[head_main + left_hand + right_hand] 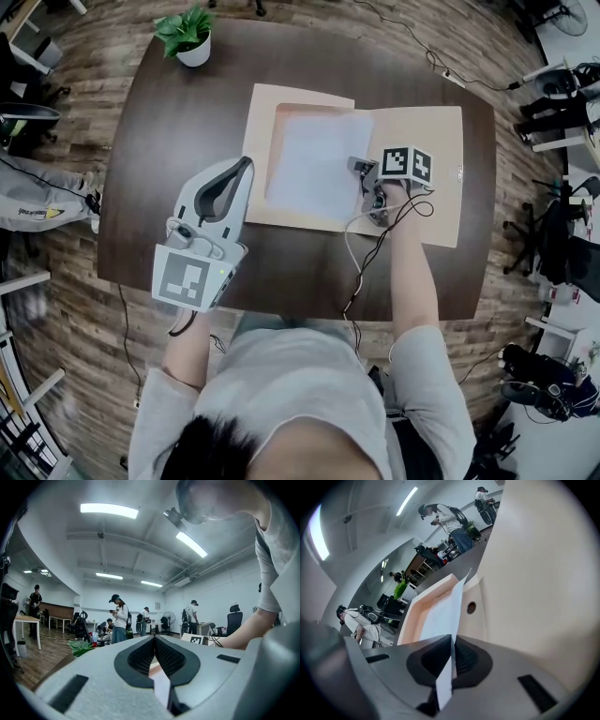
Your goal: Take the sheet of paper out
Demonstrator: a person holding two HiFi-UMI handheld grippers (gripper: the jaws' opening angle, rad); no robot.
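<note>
An open beige folder lies on the dark table, and a white sheet of paper rests in its left half. My right gripper is at the sheet's right edge, shut on it. In the right gripper view the paper runs edge-on between the closed jaws of the right gripper, lifted off the folder. My left gripper hovers above the table by the folder's left edge. Seen in its own view, the left gripper points level, its tips touching and nothing gripped.
A small potted plant stands at the table's far left corner. A grey cable trails from the right gripper over the table's near edge. Office chairs and gear stand around the table. Several people stand across the room.
</note>
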